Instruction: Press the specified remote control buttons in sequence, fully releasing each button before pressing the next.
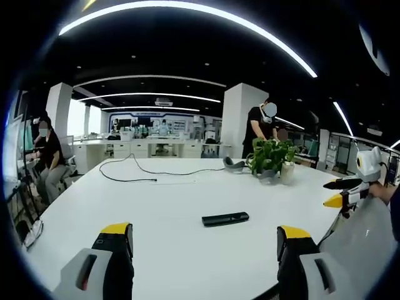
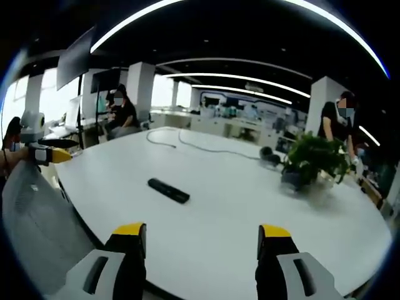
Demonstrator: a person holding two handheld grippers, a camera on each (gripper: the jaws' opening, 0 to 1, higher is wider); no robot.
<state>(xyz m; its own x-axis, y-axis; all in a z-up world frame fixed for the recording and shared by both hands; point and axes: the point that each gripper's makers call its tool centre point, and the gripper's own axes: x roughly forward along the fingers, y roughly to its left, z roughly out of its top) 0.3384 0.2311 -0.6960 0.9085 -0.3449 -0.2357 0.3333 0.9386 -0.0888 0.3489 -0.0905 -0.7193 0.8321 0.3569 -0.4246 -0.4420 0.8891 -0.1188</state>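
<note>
A slim black remote control [image 1: 225,219] lies flat on the white table [image 1: 156,206], a short way ahead of my left gripper [image 1: 205,236], which is open with nothing between its yellow-tipped jaws. At the table's right edge my right gripper [image 1: 331,192] hovers, its fingers apart. In the right gripper view the remote control [image 2: 168,190] lies ahead and slightly left of my right gripper [image 2: 202,236], open and empty, held near the table [image 2: 250,206] edge. My left gripper [image 2: 64,150] enters at the far left, off the table's side.
A potted plant [image 1: 272,156] [image 2: 312,159] stands toward the far side, with a dark headset [image 1: 233,164] beside it. A black cable [image 1: 134,172] trails across the far table. A grey mesh chair back [image 2: 31,206] stands by the near edge. People sit and stand beyond the table.
</note>
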